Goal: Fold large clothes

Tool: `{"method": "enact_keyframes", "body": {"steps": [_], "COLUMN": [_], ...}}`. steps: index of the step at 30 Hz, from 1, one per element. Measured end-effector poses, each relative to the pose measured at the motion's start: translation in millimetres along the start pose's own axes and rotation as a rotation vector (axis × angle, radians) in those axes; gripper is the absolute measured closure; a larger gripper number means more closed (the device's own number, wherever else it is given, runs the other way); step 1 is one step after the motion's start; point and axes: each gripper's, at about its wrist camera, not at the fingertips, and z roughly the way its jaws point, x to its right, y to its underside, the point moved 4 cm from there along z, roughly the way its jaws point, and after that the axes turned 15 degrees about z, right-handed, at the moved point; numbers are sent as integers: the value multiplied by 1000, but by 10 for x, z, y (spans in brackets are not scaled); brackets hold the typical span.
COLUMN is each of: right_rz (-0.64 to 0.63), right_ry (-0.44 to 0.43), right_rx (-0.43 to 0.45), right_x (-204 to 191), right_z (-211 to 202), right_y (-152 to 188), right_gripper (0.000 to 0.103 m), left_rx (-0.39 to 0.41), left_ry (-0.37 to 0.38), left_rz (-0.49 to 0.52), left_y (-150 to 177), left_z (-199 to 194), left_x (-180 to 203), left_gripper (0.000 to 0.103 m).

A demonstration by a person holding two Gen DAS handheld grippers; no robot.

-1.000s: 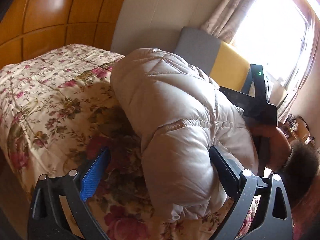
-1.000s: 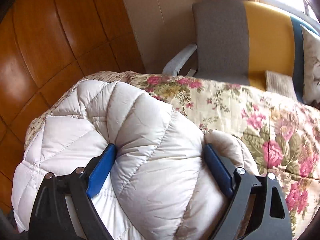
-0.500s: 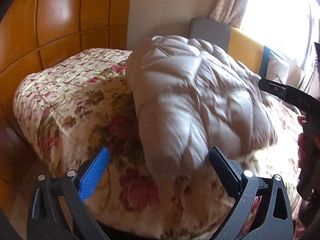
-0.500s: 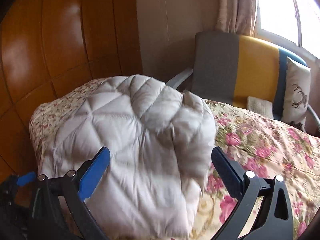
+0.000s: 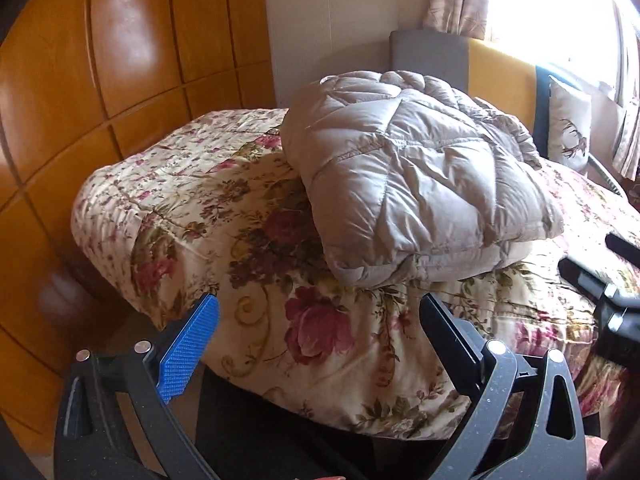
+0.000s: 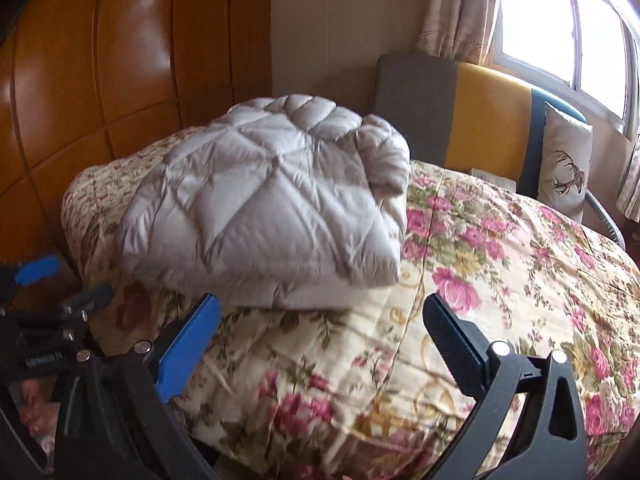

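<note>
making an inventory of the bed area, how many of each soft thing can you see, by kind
puffer jacket: 1, folded on the bed
floral bedspread: 1
deer-print cushion: 1, beyond the bed
curtains: 1 seen clearly
total: 4

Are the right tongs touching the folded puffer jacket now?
Apart. The right wrist view shows the right tongs open, with bare floral bedspread between them and the jacket.
</note>
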Motion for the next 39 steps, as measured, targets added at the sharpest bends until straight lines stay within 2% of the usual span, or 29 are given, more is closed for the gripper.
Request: {"method": "enact_keyframes", "body": {"steps": [6, 11, 39], "right_rz": [25, 48, 64], "right_ry": [13, 16, -1], "right_rx": [3, 18, -16], "right_x": [16, 25, 17], "right_z": [-18, -32, 45], "right_y": [56, 31, 56], "right_gripper": [2, 2, 2], "left_rx": [7, 10, 9], "left_ry": [10, 4, 10], "left_rz": [-29, -19, -7], "left_y": [33, 29, 31], "left_z": [-51, -60, -35], "left_x": [-47, -27, 17], "left_gripper": [4, 4, 4]}}
